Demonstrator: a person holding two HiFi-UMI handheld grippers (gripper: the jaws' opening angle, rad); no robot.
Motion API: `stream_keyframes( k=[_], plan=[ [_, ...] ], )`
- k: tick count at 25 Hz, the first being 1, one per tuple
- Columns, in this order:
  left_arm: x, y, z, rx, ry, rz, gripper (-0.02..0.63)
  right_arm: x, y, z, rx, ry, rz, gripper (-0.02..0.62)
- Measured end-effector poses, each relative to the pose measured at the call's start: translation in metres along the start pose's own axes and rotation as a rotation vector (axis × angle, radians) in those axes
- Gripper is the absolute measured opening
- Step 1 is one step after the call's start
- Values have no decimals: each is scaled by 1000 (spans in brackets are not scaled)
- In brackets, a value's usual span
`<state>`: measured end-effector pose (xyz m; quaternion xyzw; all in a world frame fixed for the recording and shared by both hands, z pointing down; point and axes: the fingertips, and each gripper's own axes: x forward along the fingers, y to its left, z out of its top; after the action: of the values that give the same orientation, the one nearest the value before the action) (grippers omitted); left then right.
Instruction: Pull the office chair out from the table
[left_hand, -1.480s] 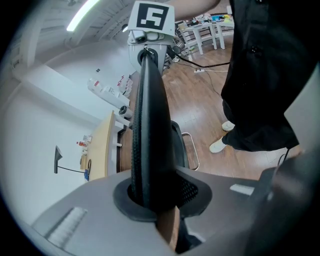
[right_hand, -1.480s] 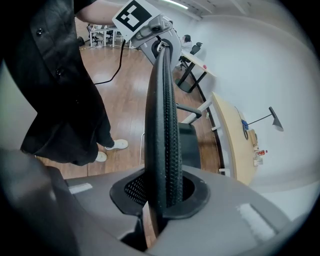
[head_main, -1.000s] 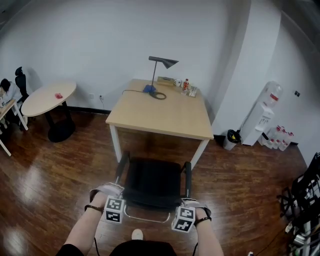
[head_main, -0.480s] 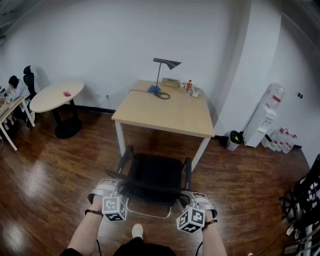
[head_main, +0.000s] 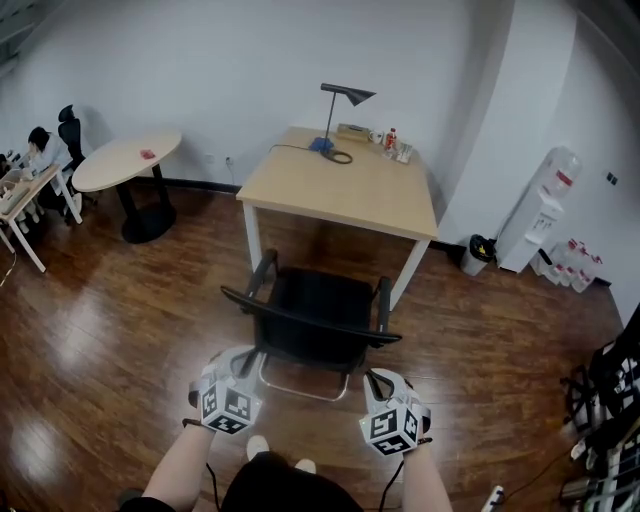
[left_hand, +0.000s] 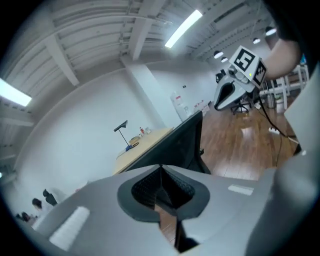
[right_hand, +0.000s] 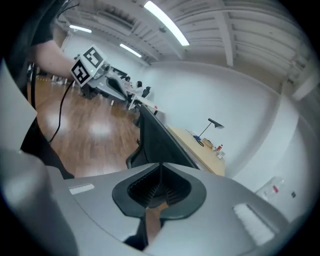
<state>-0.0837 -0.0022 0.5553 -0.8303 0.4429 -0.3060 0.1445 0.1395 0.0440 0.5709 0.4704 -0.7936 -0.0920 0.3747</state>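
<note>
Office chair (head_main: 318, 325) farther from table (head_main: 345, 190) than before; my left gripper (left_hand: 160, 172), right gripper (right_hand: 160, 172) off it, jaws just closed, empty.

Office chair (head_main: 322, 300) is now standing farther out from the desk (head_main: 345, 190) than a second ago and is turning slightly askew to it. Left gripper (left_hand: 161, 171) and right gripper (right_hand: 161, 172) are coming away from the backrest (head_main: 310, 328) toward the person. The jaws of both have just been closing and are now meeting with nothing between them.
</note>
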Motion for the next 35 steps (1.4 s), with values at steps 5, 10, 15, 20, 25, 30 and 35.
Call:
stream_keyframes(
  k=[5,10,15,20,25,30,35],
  plan=[
    [-19,-3,15,-67,-67,-3,3,-20,-2,17,168,-71,-24,25],
    [-53,14,20,-175,-133,24,3,-45,3,36,273,-131,-71,25],
    [-102,19,8,-257,-189,46,3,-69,44,58,278,-188,-134,17],
    [-163,12,-18,-414,-264,43,3,-92,119,57,275,-133,-81,15],
    [-215,12,-41,-436,-323,29,2,-129,161,63,352,-161,-99,15],
    [-246,18,-54,-459,-344,48,3,-172,168,61,528,-215,-140,14],
    [-271,19,-66,-505,-378,60,3,-198,179,56,546,-204,-187,14]
  ],
)
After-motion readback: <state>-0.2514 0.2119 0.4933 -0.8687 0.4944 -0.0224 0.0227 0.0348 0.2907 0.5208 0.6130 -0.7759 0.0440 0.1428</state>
